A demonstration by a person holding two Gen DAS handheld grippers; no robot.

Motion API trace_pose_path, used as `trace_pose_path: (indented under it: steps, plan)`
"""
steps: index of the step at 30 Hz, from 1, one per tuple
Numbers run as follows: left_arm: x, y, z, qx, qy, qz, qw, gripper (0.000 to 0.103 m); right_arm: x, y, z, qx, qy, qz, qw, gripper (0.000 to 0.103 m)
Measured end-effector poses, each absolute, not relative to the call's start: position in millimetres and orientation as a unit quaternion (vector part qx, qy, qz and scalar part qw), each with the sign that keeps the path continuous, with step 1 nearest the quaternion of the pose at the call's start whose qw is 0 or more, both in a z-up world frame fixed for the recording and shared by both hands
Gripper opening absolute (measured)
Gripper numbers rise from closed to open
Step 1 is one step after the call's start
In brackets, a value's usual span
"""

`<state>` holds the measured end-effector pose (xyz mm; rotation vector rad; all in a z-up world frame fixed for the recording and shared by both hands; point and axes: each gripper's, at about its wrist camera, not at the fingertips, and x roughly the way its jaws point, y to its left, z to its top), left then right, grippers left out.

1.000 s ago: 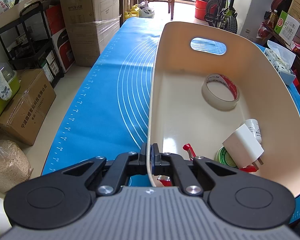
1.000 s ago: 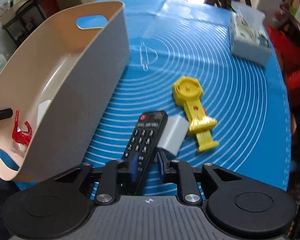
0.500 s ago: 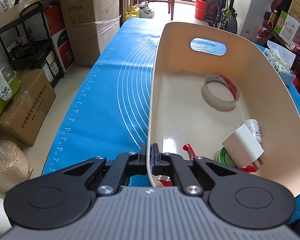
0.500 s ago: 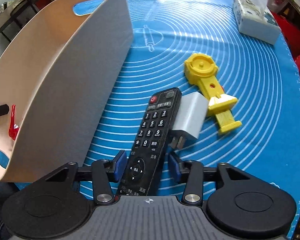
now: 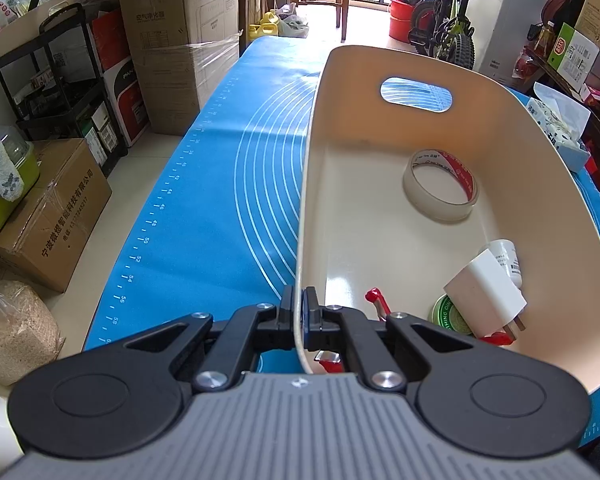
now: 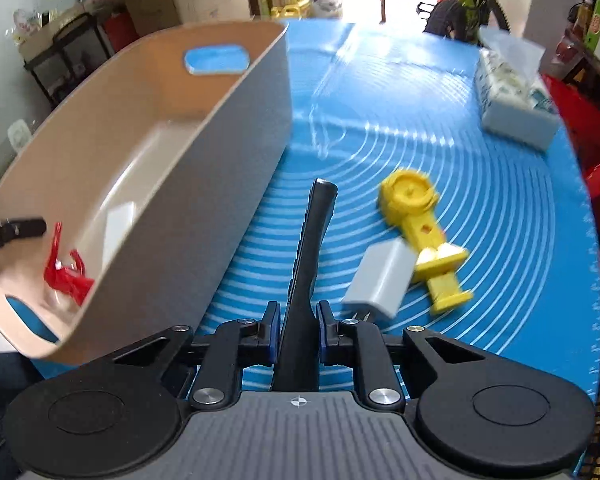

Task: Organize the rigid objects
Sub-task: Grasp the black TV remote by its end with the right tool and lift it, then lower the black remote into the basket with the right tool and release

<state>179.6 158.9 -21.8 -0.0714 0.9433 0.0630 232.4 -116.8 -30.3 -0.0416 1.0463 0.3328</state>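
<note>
My left hand-held gripper is clamped on the near rim of the beige bin, which sits on the blue mat covering the desk and holds a tape roll, a white charger, a small white bottle and a red clip. My right hand-held gripper is closed on the black remote, gripped edge-on and raised off the mat just beside the bin's grey outer wall. To its right, a grey adapter lies touching a yellow plastic toy, with a tissue pack well beyond them.
</note>
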Motion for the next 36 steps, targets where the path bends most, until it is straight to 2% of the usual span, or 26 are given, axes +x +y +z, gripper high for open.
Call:
trace_pose_path:
  steps: [11,21,26,36]
  plan:
    - [178.8,158.4,-22.7,-0.035,0.454,0.03,0.89,0.004,237.9,-129.8,51.2,0.002,0.427,0.156,0.891,0.028]
    - [178.6,158.6,-22.7,-0.035,0.454,0.03,0.89,0.004,239.9,-72.9,102.6,0.028,0.372,0.239,0.896,0.028]
    - [178.9,158.2,-22.7,-0.035,0.454,0.03,0.89,0.004,239.8,-32.2,95.2,0.022,0.374,0.268,0.888,0.027]
    - [178.1,158.2,-22.5,-0.034,0.453,0.03,0.89,0.004,237.3,9.5,45.1,-0.012,0.41,0.255,0.876,0.027]
